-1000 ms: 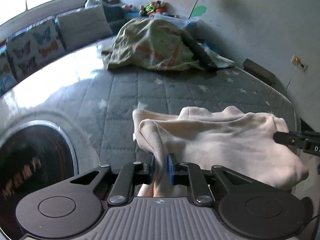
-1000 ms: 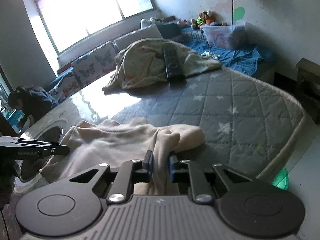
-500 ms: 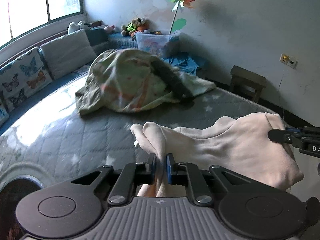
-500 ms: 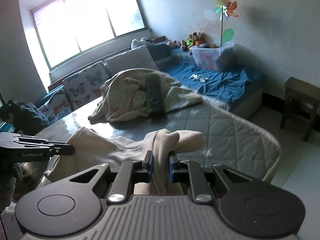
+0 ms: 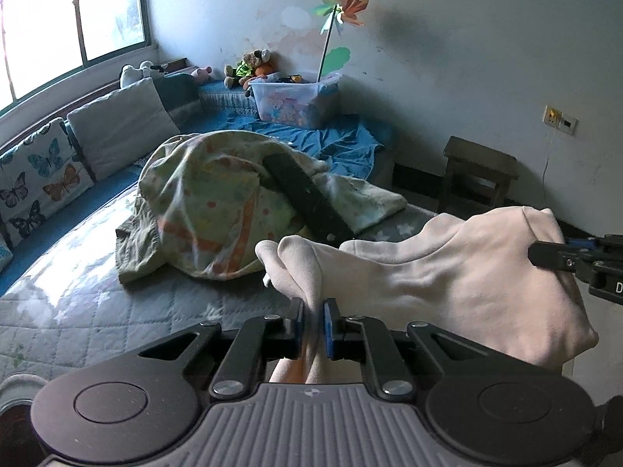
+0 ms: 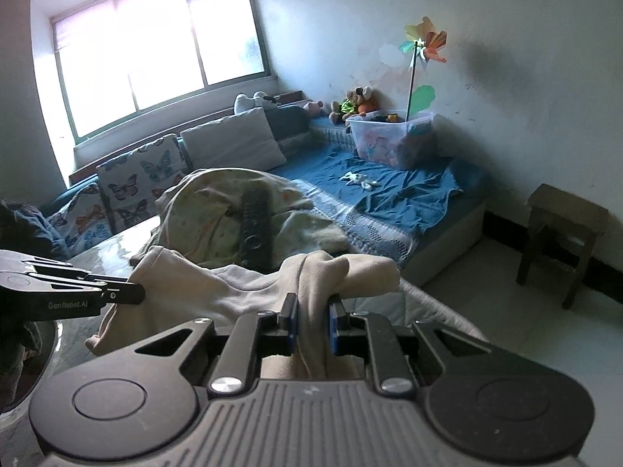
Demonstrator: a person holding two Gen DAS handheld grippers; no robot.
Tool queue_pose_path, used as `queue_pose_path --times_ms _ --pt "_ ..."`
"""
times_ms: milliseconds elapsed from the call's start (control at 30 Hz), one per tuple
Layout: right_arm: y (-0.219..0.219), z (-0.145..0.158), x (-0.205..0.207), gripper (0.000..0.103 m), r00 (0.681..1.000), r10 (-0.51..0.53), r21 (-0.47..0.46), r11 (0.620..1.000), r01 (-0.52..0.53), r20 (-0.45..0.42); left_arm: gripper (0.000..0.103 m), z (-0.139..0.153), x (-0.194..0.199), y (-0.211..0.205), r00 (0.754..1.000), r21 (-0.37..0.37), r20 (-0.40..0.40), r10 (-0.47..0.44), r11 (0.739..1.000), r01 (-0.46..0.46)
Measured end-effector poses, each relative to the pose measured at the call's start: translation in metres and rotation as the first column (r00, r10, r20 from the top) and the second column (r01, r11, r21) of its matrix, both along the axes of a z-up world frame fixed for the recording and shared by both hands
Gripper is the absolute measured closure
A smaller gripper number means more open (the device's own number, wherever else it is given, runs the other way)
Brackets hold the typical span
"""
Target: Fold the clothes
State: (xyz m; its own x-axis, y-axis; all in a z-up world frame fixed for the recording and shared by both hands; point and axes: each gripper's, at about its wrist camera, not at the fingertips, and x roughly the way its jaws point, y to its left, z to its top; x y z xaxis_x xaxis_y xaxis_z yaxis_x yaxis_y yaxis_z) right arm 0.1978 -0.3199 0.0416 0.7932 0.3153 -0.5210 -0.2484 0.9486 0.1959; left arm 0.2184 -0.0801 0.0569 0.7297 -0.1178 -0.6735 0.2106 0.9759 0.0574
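A cream garment point(image 5: 447, 272) hangs stretched between my two grippers, lifted above the grey quilted mattress point(image 5: 117, 303). My left gripper point(image 5: 313, 321) is shut on one bunched edge of it. My right gripper point(image 6: 313, 321) is shut on the other edge; the garment point(image 6: 218, 292) sags between them. The right gripper shows at the right edge of the left wrist view point(image 5: 576, 262), the left gripper at the left edge of the right wrist view point(image 6: 78, 292). The garment's lower part is hidden below the grippers.
A crumpled patterned blanket point(image 5: 206, 210) with a black remote point(image 5: 307, 202) on it lies on the mattress ahead. Behind are pillows point(image 5: 120, 132), a blue sheet, a plastic toy bin point(image 5: 296, 101) and a pinwheel. A wooden stool point(image 6: 564, 237) stands on the floor at right.
Both grippers have risen with the garment, lifting it off the mattress. The views now tilt up toward the wall and far bed.
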Motion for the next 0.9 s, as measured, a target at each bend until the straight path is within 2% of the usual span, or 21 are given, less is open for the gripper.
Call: queue_pose_path --times_ms 267,733,833,900 --pt "-0.003 -0.001 0.018 0.089 1.0 -0.03 -0.057 0.998 0.03 -0.001 0.091 -0.006 0.016 -0.011 1.0 -0.006 -0.011 0.003 1.0 -0.003" --pt "-0.006 -0.031 0.035 0.088 0.994 -0.082 -0.109 0.991 0.074 -0.076 0.091 -0.03 0.025 -0.011 0.998 0.016 -0.064 0.022 1.0 -0.021" --pt "-0.007 -0.035 0.036 0.086 0.992 -0.084 -0.115 0.991 0.073 -0.09 0.089 -0.032 0.025 -0.011 0.997 0.022 -0.072 0.023 1.0 -0.021" --pt "-0.006 -0.037 0.036 0.082 0.992 -0.084 -0.126 0.989 0.072 -0.096 0.087 -0.033 0.025 -0.011 0.997 0.026 -0.075 0.025 0.999 -0.023"
